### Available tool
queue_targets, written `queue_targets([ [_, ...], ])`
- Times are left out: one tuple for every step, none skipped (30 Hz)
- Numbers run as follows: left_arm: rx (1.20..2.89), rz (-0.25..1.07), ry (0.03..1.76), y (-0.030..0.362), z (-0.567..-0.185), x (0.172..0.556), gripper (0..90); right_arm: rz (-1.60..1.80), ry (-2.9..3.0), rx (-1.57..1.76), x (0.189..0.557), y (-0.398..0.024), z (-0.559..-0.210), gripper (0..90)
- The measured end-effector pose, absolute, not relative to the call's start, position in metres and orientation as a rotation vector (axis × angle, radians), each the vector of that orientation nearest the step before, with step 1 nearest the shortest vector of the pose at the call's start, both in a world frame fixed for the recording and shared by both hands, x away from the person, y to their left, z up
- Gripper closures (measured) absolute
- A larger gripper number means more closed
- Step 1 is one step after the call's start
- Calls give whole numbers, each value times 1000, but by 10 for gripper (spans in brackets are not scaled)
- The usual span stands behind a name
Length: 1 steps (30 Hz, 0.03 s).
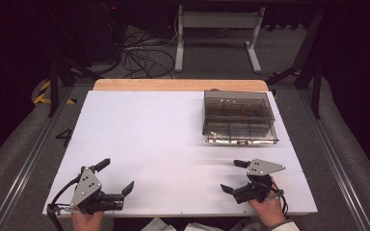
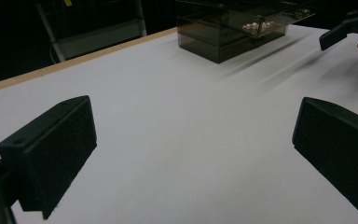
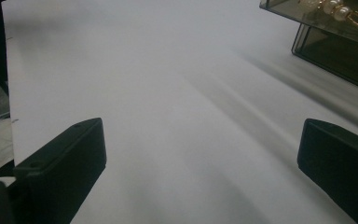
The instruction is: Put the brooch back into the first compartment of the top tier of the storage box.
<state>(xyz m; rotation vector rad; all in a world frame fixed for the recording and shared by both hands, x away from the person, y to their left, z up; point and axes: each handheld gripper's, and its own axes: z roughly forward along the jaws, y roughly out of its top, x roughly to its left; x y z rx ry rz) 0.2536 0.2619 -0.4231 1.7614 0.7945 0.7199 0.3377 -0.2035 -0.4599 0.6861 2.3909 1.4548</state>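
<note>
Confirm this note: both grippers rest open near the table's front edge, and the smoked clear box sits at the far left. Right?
Not quite. The smoked clear box sits at the far right, as the high view shows. The left gripper and right gripper are open near the front edge.

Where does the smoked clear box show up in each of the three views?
High view: the clear box sits on the far right part of the white table, beyond the right gripper.
Left gripper view: top centre-right, past the open jaws.
Right gripper view: top right corner, cut by the frame.
Shared landmark: the pearl-like beads inside the box, also seen in the left gripper view.
</note>
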Motion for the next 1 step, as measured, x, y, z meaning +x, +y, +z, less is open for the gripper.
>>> queue_targets([
  [1761, 720, 794, 262, -423, 254, 3, 1456, 2389, 686, 338, -204, -460, 19],
])
